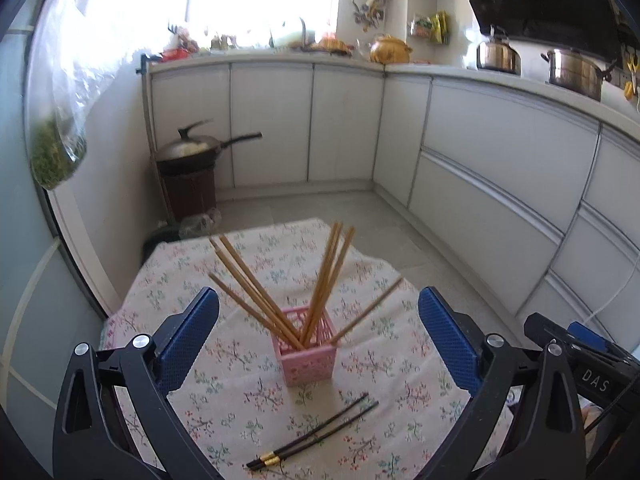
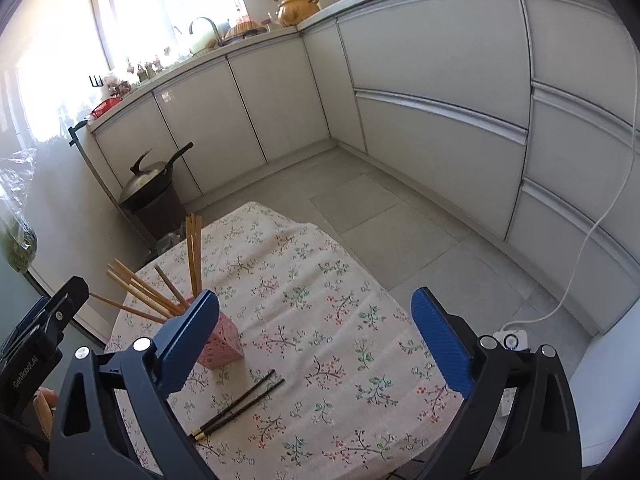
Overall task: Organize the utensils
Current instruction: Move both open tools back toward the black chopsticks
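The left gripper (image 1: 318, 320) hangs above the worktop (image 1: 240, 400) with its blue fingers spread wide and nothing between them; the right gripper (image 2: 316, 332) is likewise wide open and holds nothing; a pink lattice holder (image 1: 307, 354) stands upright on the floral cloth (image 2: 320, 300), with wooden chopsticks (image 1: 324, 280) fanning out of it at several angles; a pair of black chopsticks (image 1: 316, 432) with gold bands near one end lies flat on the cloth just in front of the holder, apart from it, the two sticks close together and crossing slightly; a covered wok (image 2: 152, 176) sits on a dark bin beside the cabinets
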`<state>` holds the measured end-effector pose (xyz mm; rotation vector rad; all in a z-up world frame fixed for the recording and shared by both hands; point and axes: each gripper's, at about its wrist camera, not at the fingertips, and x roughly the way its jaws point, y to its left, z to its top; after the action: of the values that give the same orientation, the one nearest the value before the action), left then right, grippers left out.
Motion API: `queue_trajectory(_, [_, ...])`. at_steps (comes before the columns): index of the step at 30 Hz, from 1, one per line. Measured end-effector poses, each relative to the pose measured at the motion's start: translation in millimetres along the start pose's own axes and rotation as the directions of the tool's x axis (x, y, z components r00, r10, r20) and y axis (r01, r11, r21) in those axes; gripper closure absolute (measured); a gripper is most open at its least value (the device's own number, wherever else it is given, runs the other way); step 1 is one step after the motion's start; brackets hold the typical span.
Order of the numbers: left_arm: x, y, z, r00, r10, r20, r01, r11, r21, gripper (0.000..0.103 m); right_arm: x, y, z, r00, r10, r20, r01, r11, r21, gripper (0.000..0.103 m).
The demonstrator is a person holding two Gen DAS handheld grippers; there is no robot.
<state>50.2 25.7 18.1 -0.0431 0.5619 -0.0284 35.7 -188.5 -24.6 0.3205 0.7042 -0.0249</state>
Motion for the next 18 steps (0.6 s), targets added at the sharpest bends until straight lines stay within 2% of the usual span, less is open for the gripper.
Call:
queue_trajectory(2, [11.7,0.2,-7.3,0.996,-0.035,-0.082,0.036,0.999,0.01,0.007,6.9,-8.9,-10.2,0.998,0.004,-0.058,-0.003,1.0,0.023,0.009])
queue_trajectory(4, [25.2,0.6,-15.8,0.982,-0.072,-0.174,0.075,0.997,0.006,0.007,13.4,-15.6,-19.4,0.995,0.009,-0.104,-0.005,0.999,0.042,0.009])
queue_trajectory(6, [41.1,-0.6,-26.7,0.958,-0.093,-0.271,0.1,0.995,0.012,0.007,19.5,-22.9,-28.5,0.989,0.013,-0.15,-0.004,0.998,0.063,0.009])
queue_trajectory(9, [65.5,-5.4,-44.3,0.908,-0.103,-0.406,0.129,0.991,0.037,0.007,26.9,-29.5,-36.0,0.98,0.028,-0.197,-0.009,0.996,0.094,0.009])
queue_trajectory(14, [96.1,-14.5,-71.6,0.851,-0.062,-0.521,0.123,0.989,0.085,0.007,36.0,-36.9,-38.9,0.966,0.055,-0.252,-0.02,0.99,0.143,0.009])
queue_trajectory(17, [112.5,-15.4,-86.5,0.818,-0.057,-0.572,0.124,0.989,0.078,0.009,40.0,-42.7,-41.3,0.958,0.069,-0.277,-0.021,0.985,0.17,0.009])
queue_trajectory(18, [117.2,-15.1,-89.3,0.812,-0.052,-0.581,0.117,0.99,0.074,0.009,41.1,-44.8,-42.0,0.957,0.067,-0.283,-0.017,0.984,0.175,0.009])
